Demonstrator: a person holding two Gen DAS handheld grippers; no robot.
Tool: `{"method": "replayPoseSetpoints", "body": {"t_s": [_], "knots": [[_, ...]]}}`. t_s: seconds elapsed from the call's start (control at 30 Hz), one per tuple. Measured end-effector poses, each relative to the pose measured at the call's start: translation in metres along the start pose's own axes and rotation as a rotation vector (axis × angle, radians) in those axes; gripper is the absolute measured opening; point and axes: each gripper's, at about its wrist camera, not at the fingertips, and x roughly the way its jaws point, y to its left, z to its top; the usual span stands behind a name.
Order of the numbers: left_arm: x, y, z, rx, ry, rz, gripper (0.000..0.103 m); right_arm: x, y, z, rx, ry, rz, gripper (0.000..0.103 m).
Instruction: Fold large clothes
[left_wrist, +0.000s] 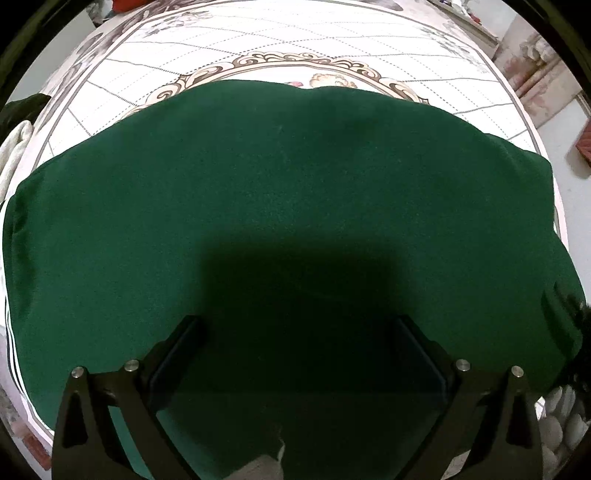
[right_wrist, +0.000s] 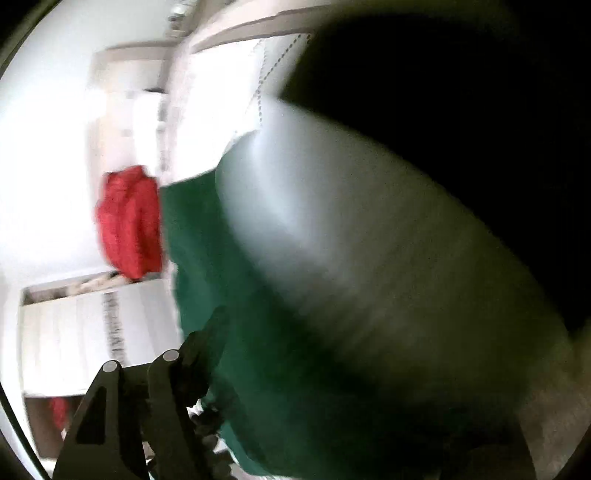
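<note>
The dark green knit garment (left_wrist: 288, 206) lay spread flat on the bed's white patterned quilt (left_wrist: 295, 40), presumably smoothed for folding. The left gripper (left_wrist: 299, 332) hovered over its near part, fingers spread wide and holding nothing. Bare quilt remained beyond the far edge. The right gripper (right_wrist: 207, 354) was blurred against green cloth; its grip cannot be told.

Right wrist view heavily motion-blurred. Right gripper (right_wrist: 207, 354): only one finger (right_wrist: 162, 406) shows; green garment (right_wrist: 295, 369) covers the other, so jaw state unreadable. Pale blurred mass (right_wrist: 332, 236) unidentifiable. Left wrist view: garment's near hem cut off by lower edge; white stripes (left_wrist: 9, 332) clipped at left edge.
</note>
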Motion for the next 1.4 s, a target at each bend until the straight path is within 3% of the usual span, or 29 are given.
{"method": "replayPoseSetpoints", "body": {"t_s": [0.03,0.07,0.1,0.13,0.23,0.4,0.5,0.63,0.83,1.13,1.23,1.4], "knots": [[0.001,0.002,0.0,0.003,-0.003,-0.003,0.103,0.002,0.004,-0.001,-0.012,-0.005,-0.004,0.079],[0.001,0.001,-0.001,0.006,-0.009,-0.004,0.103,0.005,0.01,-0.003,-0.024,-0.021,0.002,0.069],[0.002,-0.001,-0.001,0.007,-0.014,-0.003,0.103,0.007,0.013,-0.005,-0.026,-0.034,-0.025,0.052],[0.001,0.0,-0.001,0.006,-0.017,-0.002,0.103,0.008,0.013,-0.006,-0.016,-0.036,-0.047,0.021],[-0.004,0.004,0.001,-0.009,0.012,-0.014,0.103,-0.009,0.014,-0.014,0.073,-0.094,-0.023,0.019],[-0.018,0.02,-0.004,-0.061,0.024,-0.015,0.103,-0.051,0.041,-0.02,0.025,-0.127,-0.049,0.018],[0.002,0.024,-0.012,-0.125,0.07,-0.105,0.103,-0.065,0.052,-0.023,-0.01,-0.139,-0.081,0.018],[0.007,0.018,-0.013,-0.147,0.03,-0.112,0.103,-0.069,0.075,-0.033,-0.059,-0.139,-0.083,0.018],[0.006,0.029,-0.015,-0.171,0.032,-0.154,0.103,-0.057,0.149,-0.072,-0.286,-0.108,-0.096,0.018],[-0.004,0.049,-0.017,-0.206,0.046,-0.239,0.103,-0.012,0.244,-0.169,-0.599,-0.01,-0.173,0.018],[-0.037,0.089,-0.033,-0.309,0.005,-0.204,0.103,0.012,0.272,-0.211,-0.717,0.029,-0.216,0.018],[-0.109,0.208,-0.103,-0.521,-0.094,-0.071,0.103,0.07,0.299,-0.292,-0.91,0.121,-0.273,0.018]]}}
